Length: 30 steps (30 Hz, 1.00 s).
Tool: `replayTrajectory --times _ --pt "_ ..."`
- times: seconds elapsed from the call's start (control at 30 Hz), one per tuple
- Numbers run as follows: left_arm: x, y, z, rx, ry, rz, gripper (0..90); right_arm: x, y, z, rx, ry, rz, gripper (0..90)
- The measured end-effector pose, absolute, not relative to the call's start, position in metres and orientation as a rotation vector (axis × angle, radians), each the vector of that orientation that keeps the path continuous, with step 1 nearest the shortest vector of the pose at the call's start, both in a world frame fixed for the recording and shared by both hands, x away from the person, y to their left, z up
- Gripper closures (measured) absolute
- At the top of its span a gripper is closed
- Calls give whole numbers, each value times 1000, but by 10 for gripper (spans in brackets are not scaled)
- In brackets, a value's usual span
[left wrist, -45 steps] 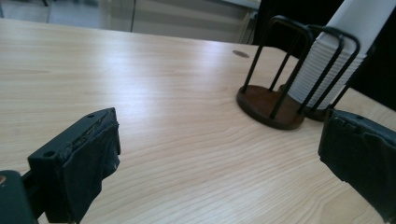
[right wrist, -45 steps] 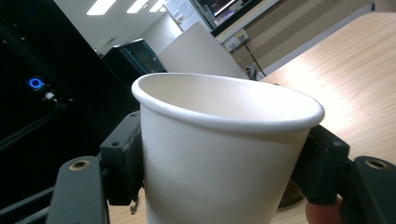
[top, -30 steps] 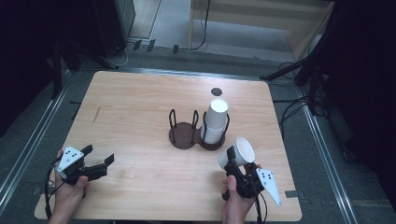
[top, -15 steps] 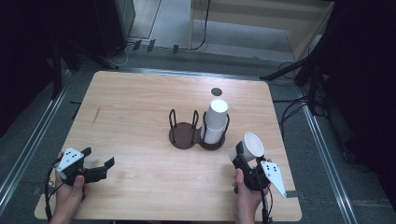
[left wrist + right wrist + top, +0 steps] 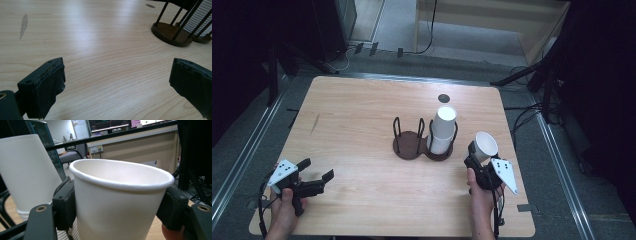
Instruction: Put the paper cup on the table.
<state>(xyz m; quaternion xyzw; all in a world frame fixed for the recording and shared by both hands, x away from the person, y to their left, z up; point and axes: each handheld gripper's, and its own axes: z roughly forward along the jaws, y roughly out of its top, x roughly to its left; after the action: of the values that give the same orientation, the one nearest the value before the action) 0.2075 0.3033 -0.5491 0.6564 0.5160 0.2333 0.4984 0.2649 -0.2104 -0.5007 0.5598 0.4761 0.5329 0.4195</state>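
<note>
light wooden bench (image 5: 362, 130), rounded corners, a small dark round mark near the far edge. mid-bench: dark brown two-bay wire cup holder (image 5: 424, 140). its left bay is bare; its right bay carries a tall stack of white paper cups (image 5: 443, 129).

right gripper (image 5: 479, 155) sits just right of the holder, near the bench's right side. its fingers (image 5: 65, 203) pinch a single white paper cup (image 5: 117, 202), one pad on each side of the wall, below the rolled rim. cup is upright, tipped a little, mouth open to the top. in the right gripper view the stack stands just behind and to the left of the held cup, apart from it as far as i can tell.

handling, as a judgement: thin paper, very light, empty. the wall will dent under a hard squeeze; the rolled rim is the stiffest part. a mid-wall grip as here looks fair, gentle pressure only. smooth sides could slip if the pinch loosens.

left gripper (image 5: 314, 182) rests low over the near left corner of the bench, fingers (image 5: 43, 87) spread wide, nothing between them. bare wood beneath; the holder lies well off to its front right.
</note>
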Motion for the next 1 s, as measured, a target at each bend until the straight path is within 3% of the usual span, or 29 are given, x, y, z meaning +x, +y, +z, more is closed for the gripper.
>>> replayTrajectory --times 1.0 --pt "207 311 -550 1535 1233 504 9 344 -212 -524 1350 1322 1198 275"
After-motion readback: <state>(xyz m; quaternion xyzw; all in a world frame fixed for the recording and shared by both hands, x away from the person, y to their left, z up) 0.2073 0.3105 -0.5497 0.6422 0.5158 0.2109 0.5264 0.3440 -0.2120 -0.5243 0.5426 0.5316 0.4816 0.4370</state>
